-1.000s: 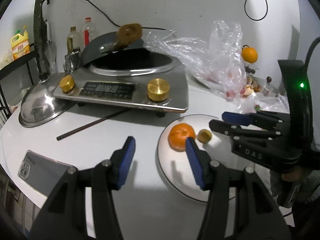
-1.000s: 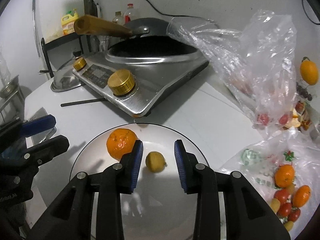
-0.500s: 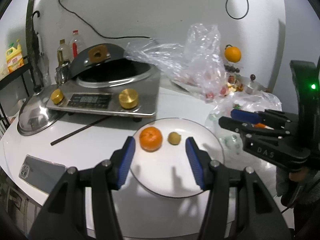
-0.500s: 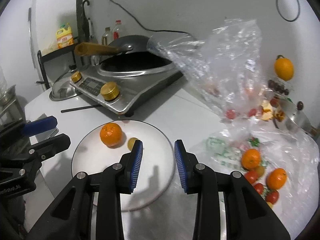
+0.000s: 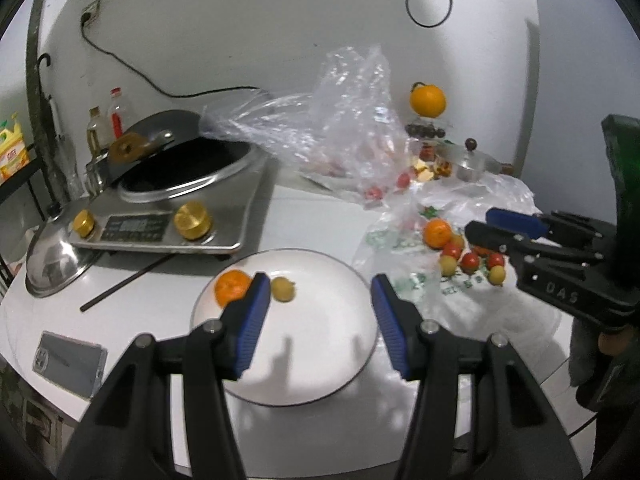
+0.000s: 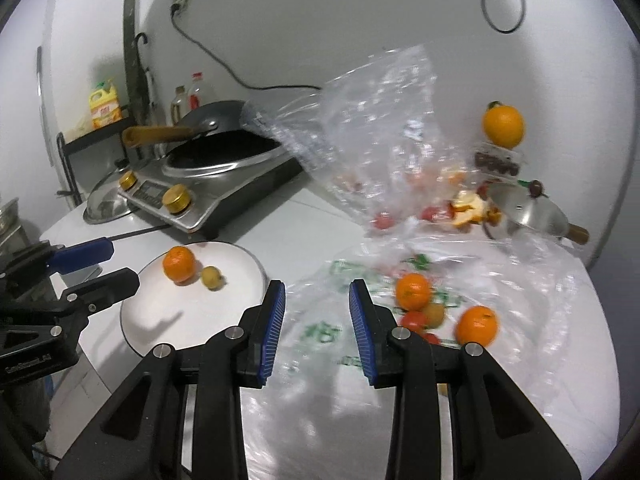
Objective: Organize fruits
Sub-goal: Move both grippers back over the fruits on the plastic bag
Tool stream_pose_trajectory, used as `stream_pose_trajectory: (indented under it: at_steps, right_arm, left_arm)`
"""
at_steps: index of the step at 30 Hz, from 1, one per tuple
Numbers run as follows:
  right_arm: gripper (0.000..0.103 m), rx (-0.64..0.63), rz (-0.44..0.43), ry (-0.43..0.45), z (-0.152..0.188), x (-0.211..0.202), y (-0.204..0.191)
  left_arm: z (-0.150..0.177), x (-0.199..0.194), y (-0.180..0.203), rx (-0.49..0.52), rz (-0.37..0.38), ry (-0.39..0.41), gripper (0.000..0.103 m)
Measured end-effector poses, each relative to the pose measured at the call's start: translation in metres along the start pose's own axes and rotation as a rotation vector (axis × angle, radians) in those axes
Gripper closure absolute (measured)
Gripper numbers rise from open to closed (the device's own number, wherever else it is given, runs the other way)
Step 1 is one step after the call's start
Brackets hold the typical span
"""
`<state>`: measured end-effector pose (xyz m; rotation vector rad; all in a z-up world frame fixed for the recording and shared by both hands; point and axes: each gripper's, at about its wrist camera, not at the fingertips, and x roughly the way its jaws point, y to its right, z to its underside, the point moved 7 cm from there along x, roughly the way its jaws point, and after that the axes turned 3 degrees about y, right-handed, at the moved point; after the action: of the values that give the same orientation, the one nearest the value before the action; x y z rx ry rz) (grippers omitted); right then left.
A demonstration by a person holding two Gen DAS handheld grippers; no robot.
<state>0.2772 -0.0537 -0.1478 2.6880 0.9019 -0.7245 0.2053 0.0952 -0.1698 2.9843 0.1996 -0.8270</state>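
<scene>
Both grippers pull back from the plate | right gripper — open, empty — swings toward bagged fruit ahead-right | left gripper open, idle, above plate's tangerine.

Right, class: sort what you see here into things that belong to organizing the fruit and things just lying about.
Part of the job:
white plate
tangerine on the plate
small yellow fruit
fruit pile on the plastic bag
left gripper
right gripper

Just lying about:
induction cooker
phone
chopstick
steel lid
</scene>
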Motion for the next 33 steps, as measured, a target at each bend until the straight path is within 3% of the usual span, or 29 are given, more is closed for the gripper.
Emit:
stream_pose_trajectory:
  at_steps: [15,33]
  right_arm:
    - [0.067,0.085,0.086,-0.004,0.031,-0.028,0.084]
    - [0.067,0.108,0.087,-0.089,0.064,-0.005,0.139]
  left_arm:
    - [-0.004,0.027,0.075,0.084,0.064,-0.037,0.049]
    - [0.001,0.067,0.128,0.108,0.106,-0.097,0.049]
